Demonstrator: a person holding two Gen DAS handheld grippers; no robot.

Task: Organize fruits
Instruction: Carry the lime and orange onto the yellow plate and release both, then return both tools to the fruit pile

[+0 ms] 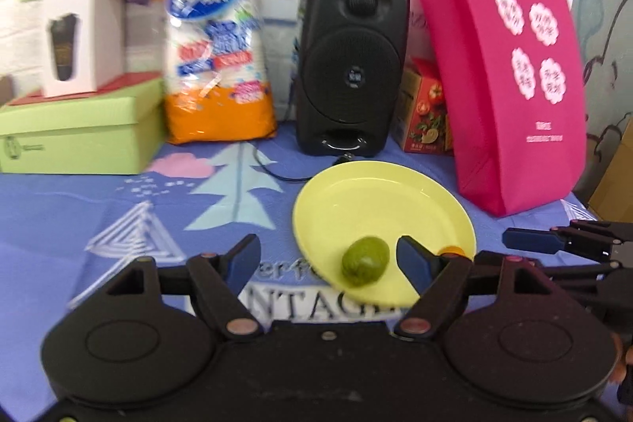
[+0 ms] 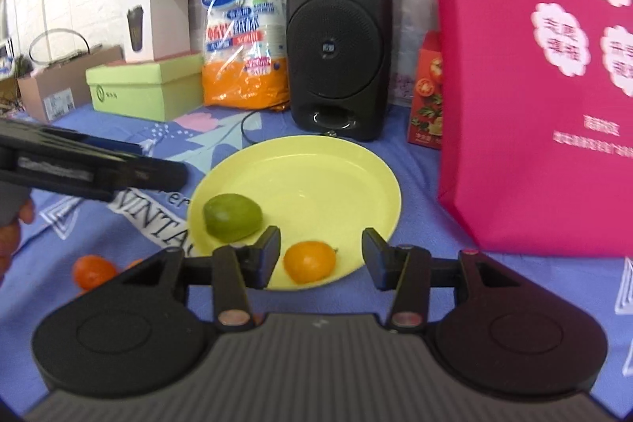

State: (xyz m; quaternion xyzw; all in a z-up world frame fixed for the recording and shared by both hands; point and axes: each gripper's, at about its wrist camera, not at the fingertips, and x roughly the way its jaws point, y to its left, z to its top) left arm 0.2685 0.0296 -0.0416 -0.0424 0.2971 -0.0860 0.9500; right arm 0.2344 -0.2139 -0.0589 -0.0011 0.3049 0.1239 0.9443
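Note:
A yellow plate point(image 2: 316, 169) lies on the blue patterned cloth, also in the left wrist view point(image 1: 356, 192). A green fruit point(image 2: 232, 217) and a small orange fruit point(image 2: 309, 261) lie on its near part. The green fruit point(image 1: 364, 261) shows in the left wrist view, the orange one point(image 1: 453, 249) mostly hidden behind a finger. My right gripper point(image 2: 320, 258) is open and empty, its fingers either side of the orange fruit. My left gripper point(image 1: 328, 260) is open and empty at the plate's near left edge. Another orange fruit point(image 2: 94, 271) lies on the cloth, left of the plate.
A black speaker point(image 1: 352, 66) stands behind the plate, its cable on the cloth. A pink tote bag point(image 1: 510, 74) stands at right with a red carton point(image 1: 425, 109) beside it. An orange-and-white packet point(image 1: 215, 46) and green boxes point(image 1: 79, 129) stand at left.

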